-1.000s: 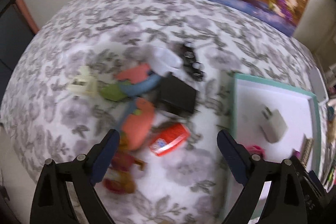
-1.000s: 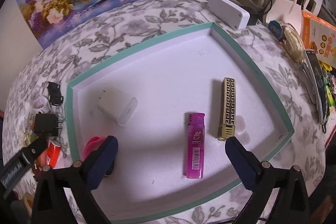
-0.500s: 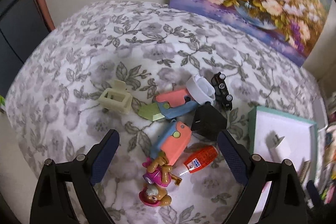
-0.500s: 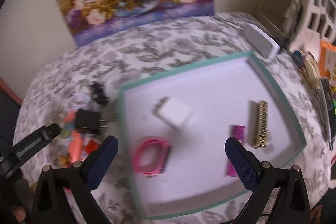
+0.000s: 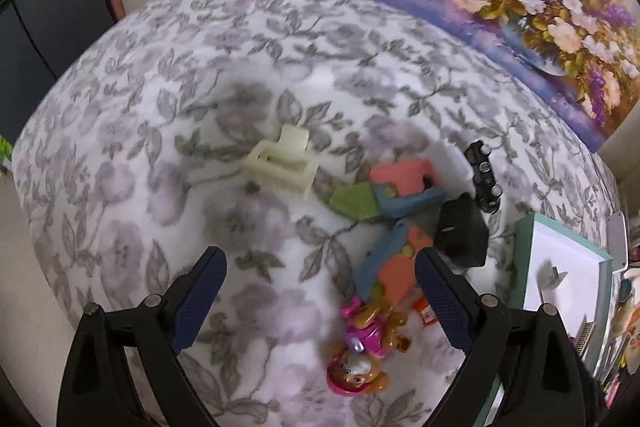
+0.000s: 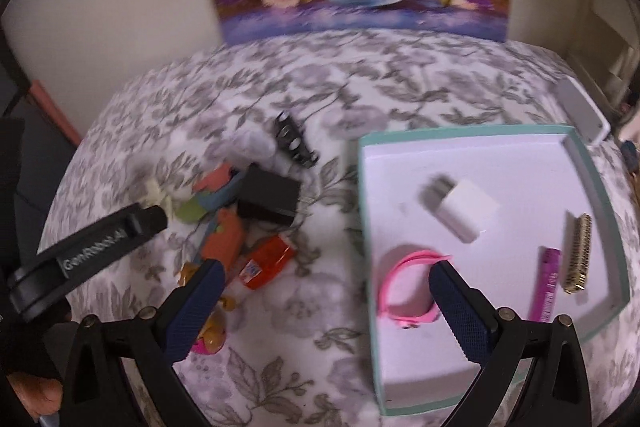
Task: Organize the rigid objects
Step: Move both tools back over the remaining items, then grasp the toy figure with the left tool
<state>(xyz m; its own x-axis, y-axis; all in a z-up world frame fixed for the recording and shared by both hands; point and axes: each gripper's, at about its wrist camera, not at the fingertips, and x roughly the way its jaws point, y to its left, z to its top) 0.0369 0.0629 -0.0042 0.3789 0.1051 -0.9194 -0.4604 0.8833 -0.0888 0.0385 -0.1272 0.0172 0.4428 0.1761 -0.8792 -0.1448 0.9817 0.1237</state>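
Tray [image 6: 592,183]: charger [image 6: 468,207], bracelet [image 6: 404,287], perhaps lighter [image 6: 548,283]

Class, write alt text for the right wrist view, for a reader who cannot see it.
An open right gripper hovers over a floral tablecloth, empty. To its right, a teal-rimmed tray holds a white charger, pink band, purple lighter and gold patterned bar. To its left lies a pile of toys and a black adapter.

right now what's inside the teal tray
Inside the teal tray: white charger, pink band, purple lighter, gold patterned bar. The right gripper's jaws cover the tray's near edge.
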